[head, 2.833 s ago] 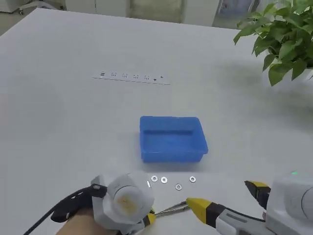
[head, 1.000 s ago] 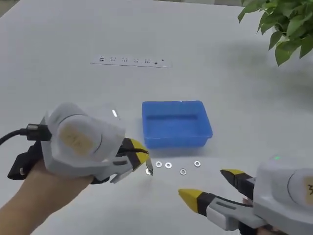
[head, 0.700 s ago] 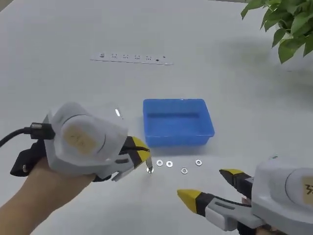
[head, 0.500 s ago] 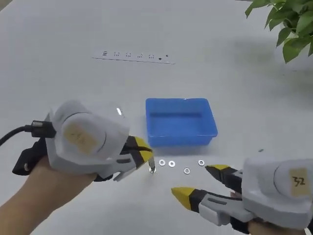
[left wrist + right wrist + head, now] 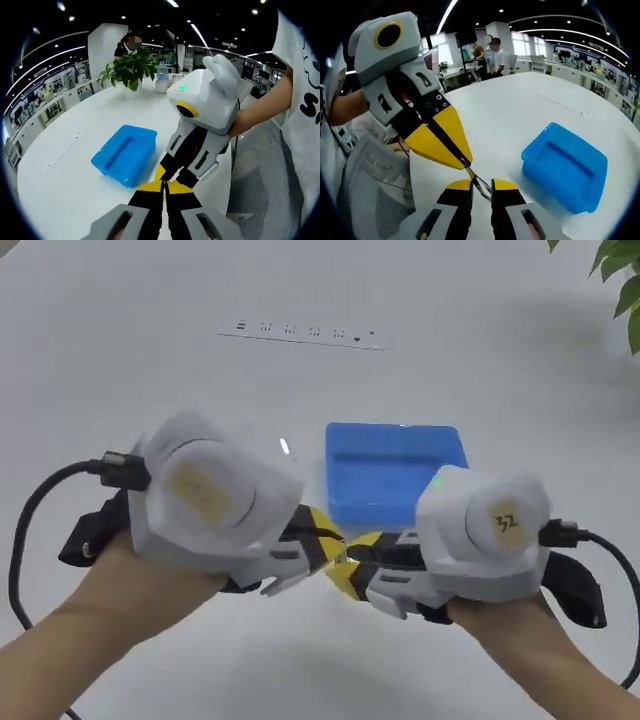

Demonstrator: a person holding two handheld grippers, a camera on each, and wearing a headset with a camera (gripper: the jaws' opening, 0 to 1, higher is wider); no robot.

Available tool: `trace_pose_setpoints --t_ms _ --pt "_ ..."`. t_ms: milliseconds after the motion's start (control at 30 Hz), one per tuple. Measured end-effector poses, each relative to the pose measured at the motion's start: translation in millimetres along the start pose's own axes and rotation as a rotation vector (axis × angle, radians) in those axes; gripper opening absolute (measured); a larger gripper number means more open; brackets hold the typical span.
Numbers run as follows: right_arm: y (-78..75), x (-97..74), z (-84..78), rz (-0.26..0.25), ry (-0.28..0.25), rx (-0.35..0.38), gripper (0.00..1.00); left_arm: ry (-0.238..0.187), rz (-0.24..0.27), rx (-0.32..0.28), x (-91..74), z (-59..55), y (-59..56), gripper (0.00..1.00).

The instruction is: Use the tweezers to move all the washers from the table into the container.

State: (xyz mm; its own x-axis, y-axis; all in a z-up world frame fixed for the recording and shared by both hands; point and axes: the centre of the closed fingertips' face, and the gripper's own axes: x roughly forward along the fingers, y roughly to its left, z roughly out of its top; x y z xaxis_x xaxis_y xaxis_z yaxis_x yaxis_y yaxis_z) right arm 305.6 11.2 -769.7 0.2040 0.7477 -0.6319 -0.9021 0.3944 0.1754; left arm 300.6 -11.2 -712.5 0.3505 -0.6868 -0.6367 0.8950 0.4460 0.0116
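Your left gripper [image 5: 322, 535] and right gripper [image 5: 352, 558] point at each other, tips meeting low over the white table [image 5: 150, 370], one in each of your hands. Left fingers [image 5: 440, 137] are pressed together on the tweezers [image 5: 480, 186]; the thin metal end pokes out past the yellow tips. In the right gripper view that end runs slantwise into the narrow gap between the right fingers [image 5: 506, 186], which stand slightly apart. You can't tell whether they actually press on the metal. In the left gripper view your own yellow tips sit tight together at the bottom, with the right gripper's tips touching or just beside them. A black cable [image 5: 40, 510] loops off the back of the left gripper.

Just behind the two grippers the blue container [image 5: 370, 508] rests on the table, open side up, its right front corner hidden by the right gripper's body. What is inside is too unclear to tell. Further back a white power strip [image 5: 300, 332] lies flat, well apart from the container. At the far table edge there is a leafy potted plant [image 5: 127, 70]. A person [image 5: 127, 45] stands beyond it.
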Motion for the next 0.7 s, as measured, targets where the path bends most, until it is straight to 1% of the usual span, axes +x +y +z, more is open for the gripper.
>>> trace_pose_setpoints --t_ms 100,200,367,600,700 --pt "1.7 -0.9 0.1 0.004 -0.001 -0.008 0.08 0.012 -0.004 0.011 -1.4 -1.0 -0.8 0.00" --pt "5.0 -3.7 0.1 0.008 -0.001 -0.019 0.08 0.007 -0.011 0.016 -2.3 1.1 -3.3 0.00" --pt "4.3 -4.4 -3.1 0.000 0.005 -0.018 0.08 0.011 -0.018 0.035 0.6 1.0 -6.8 0.00" --pt "2.1 -7.5 -2.9 -0.012 0.002 -0.020 0.08 0.007 -0.019 0.050 0.3 3.9 -7.5 0.00" --pt "0.7 -6.9 -2.2 -0.013 0.001 -0.022 0.08 0.012 -0.016 0.060 1.0 4.2 -6.6 0.00"
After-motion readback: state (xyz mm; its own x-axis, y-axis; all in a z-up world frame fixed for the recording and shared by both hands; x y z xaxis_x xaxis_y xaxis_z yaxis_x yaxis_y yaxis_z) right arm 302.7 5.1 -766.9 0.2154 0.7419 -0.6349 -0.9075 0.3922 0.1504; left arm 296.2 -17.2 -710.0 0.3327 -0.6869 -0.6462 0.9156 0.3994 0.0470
